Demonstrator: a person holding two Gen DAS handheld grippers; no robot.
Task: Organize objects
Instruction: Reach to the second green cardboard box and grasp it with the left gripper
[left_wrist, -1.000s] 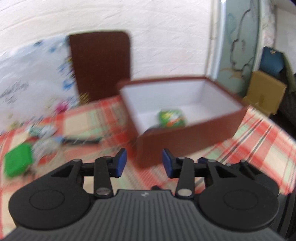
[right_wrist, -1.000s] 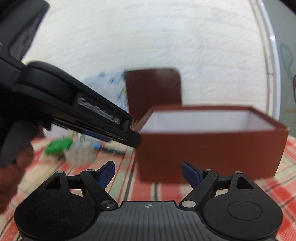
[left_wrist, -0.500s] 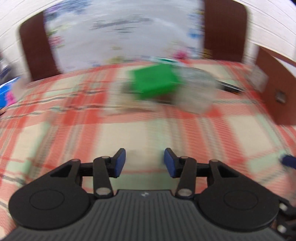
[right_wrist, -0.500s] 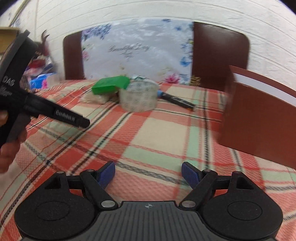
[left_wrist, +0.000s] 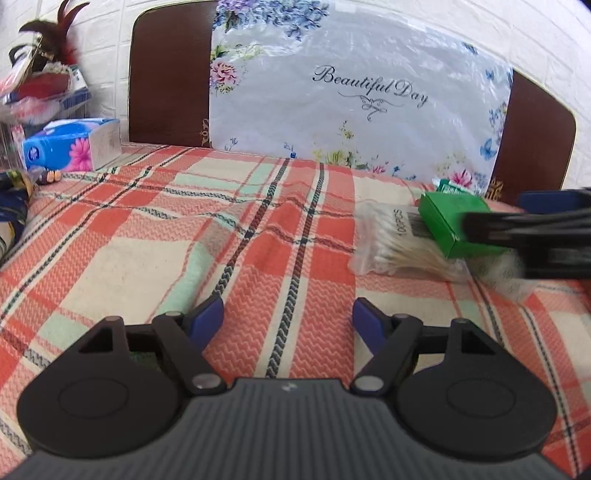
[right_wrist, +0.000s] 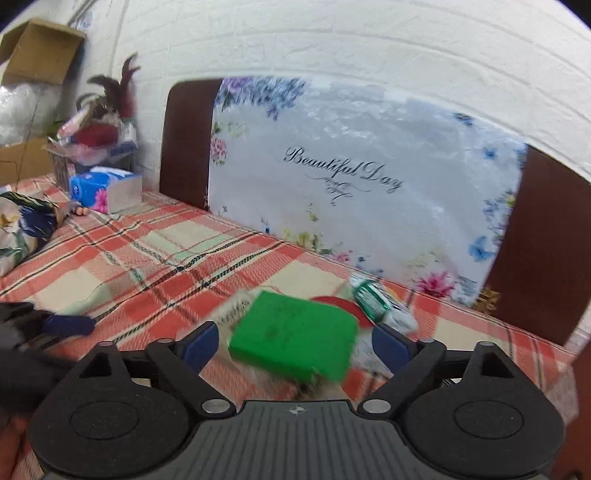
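Note:
A green box (right_wrist: 295, 339) lies on top of a clear bag of cotton swabs (left_wrist: 395, 243) on the plaid cloth. My right gripper (right_wrist: 295, 341) is right at it, jaws opening, the box between them with a gap on each side. Behind the box lie a small green-and-white packet (right_wrist: 373, 302) and something red (right_wrist: 334, 304). In the left wrist view the green box (left_wrist: 454, 225) sits far right, partly hidden by the blurred right gripper (left_wrist: 517, 236). My left gripper (left_wrist: 289, 317) hovers low over bare cloth, jaws opening, nothing between them.
A floral "Beautiful Day" plastic bag (left_wrist: 351, 92) leans on the dark brown headboard (left_wrist: 166, 74) at the back. A blue tissue box (left_wrist: 70, 144) and a basket of clutter (right_wrist: 96, 140) stand far left. Plaid cloth (left_wrist: 184, 221) stretches left of the pile.
Both views swung left, away from the brown box, to the pile with the green box. The left jaws spread much wider. The right gripper closed in on the green box.

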